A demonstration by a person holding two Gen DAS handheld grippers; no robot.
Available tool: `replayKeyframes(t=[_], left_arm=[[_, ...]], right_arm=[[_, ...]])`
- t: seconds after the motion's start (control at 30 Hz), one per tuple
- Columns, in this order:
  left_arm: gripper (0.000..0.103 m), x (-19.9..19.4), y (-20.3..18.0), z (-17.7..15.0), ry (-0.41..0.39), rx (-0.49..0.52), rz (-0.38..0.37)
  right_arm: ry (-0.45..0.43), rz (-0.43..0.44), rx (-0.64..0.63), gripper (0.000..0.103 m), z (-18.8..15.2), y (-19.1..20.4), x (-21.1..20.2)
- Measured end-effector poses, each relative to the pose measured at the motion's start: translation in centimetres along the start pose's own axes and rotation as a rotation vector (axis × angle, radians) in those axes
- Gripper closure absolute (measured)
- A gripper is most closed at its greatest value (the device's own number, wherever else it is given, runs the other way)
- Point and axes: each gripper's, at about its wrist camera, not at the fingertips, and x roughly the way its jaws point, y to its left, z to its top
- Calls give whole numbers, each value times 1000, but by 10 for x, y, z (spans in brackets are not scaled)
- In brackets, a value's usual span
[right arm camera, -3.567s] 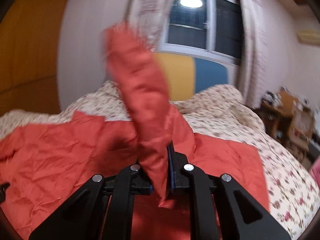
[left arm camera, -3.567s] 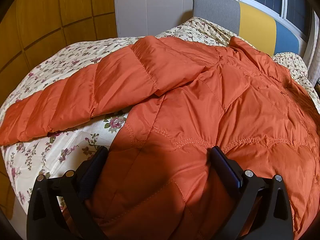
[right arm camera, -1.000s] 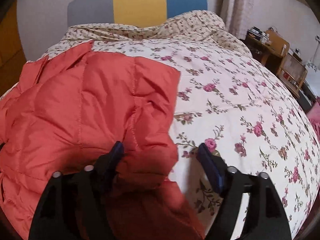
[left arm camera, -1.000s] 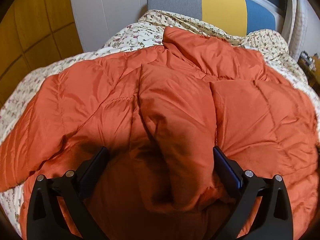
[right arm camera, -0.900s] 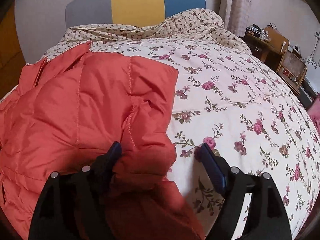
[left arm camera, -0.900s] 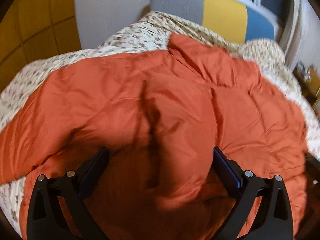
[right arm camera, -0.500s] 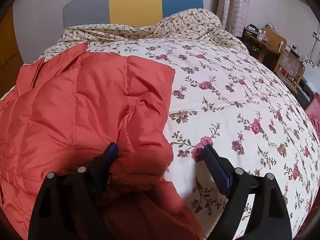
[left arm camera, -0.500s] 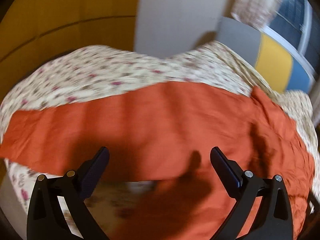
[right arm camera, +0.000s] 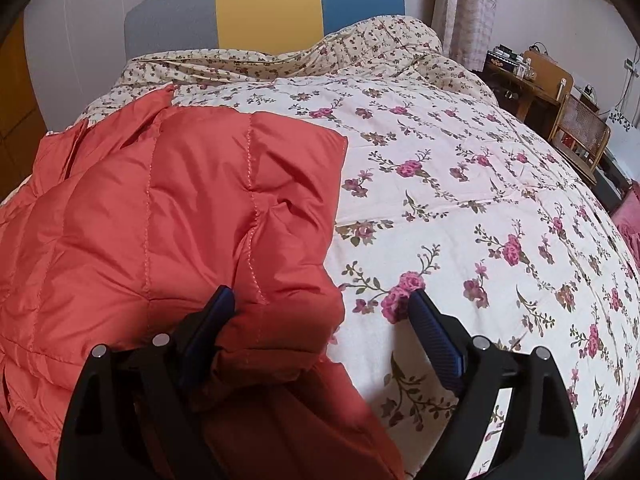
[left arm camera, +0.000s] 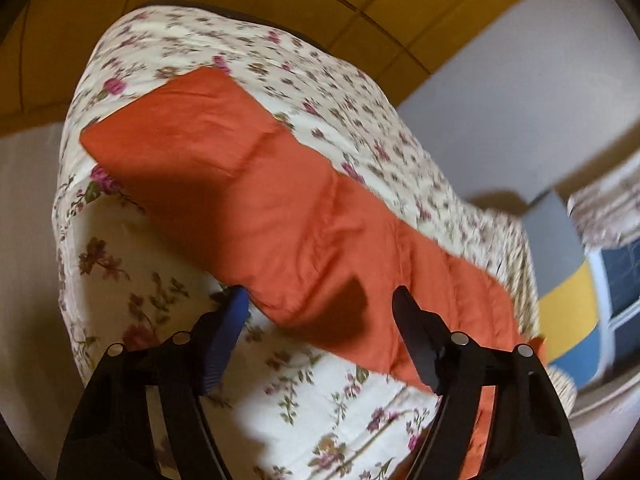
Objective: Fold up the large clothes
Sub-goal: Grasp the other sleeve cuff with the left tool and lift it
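Right of jacket (right arm camera: 168, 216): open floral quilt (right arm camera: 480, 208) is seen — free passage.
Far end: blocked by headboard (right arm camera: 264, 8).
Right edge: desk (right arm camera: 532, 80) and chair (right arm camera: 580, 136) are crowded close.
Left side: sleeve (left arm camera: 248, 200) is laid across quilt — wall beyond.

The orange jacket (right arm camera: 160, 220) runs off the left edge; its sleeve (left arm camera: 280, 216) looks smeared, and desk clutter (right arm camera: 516, 60) far right is too small.
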Motion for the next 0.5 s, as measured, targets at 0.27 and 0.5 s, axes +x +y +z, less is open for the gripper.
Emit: replayKeyframes(t=[0.27, 0.5], left_arm=[[44, 3, 26, 26, -86, -160, 29], [78, 13, 19, 41, -93, -111, 118]], right_arm=[[1, 1, 6, 14, 0, 0, 0], [1, -3, 16, 12, -1, -1, 0]])
